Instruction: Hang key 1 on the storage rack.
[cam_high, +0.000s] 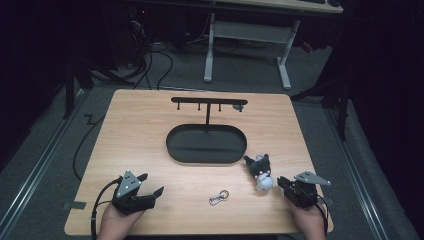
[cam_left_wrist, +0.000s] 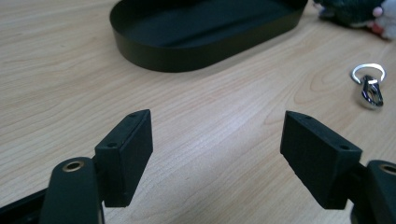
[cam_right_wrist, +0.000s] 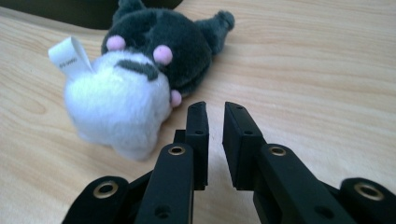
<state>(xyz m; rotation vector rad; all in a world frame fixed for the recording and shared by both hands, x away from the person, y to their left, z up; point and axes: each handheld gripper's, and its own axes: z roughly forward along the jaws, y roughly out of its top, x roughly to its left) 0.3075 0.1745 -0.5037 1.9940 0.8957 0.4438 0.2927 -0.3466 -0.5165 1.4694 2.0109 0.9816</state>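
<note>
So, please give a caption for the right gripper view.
Right claw, slightly open, beside a plush toy on the wooden table.

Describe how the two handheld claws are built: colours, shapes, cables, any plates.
Both are black. The left claw has two blocky, flat-faced pads with small screw holes, brass-ringed pivots on its arms, a grey three-cornered plate on top and a black cable trailing behind. The right claw matches, with its own grey plate.
</note>
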